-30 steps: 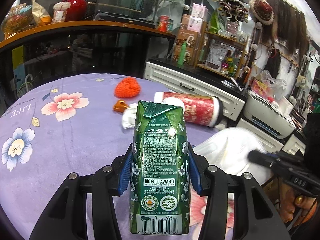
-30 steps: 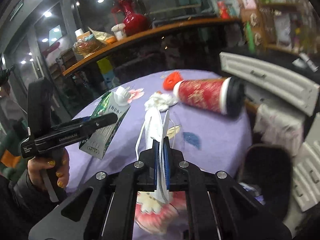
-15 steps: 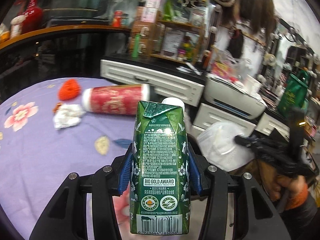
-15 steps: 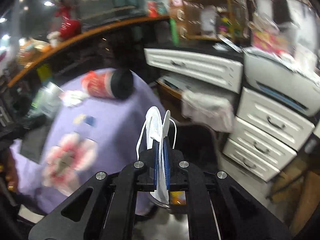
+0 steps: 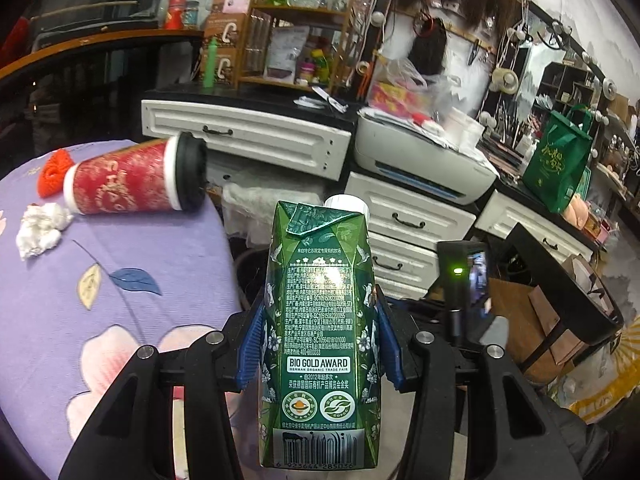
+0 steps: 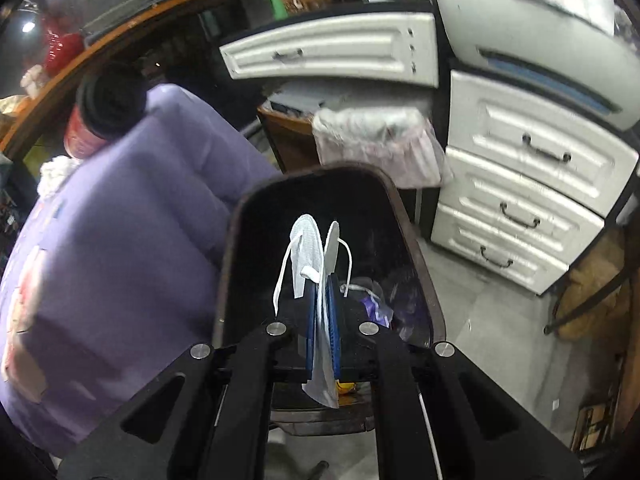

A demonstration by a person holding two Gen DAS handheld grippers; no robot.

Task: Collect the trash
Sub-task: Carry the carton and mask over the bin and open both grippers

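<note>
Face mask [image 6: 316,256] above trash bin [image 6: 424,280]

Right gripper [image 6: 320,312], with the mask [image 6: 316,248] between its pads, has swung off the table [image 6: 120,240] to above the open bin [image 6: 240,240], now directly ahead and below. Left gripper [image 5: 320,344], carrying the carton [image 5: 320,320], has shifted toward the table edge [image 5: 216,240]; the cup [image 5: 132,180] now lies far left.
</note>
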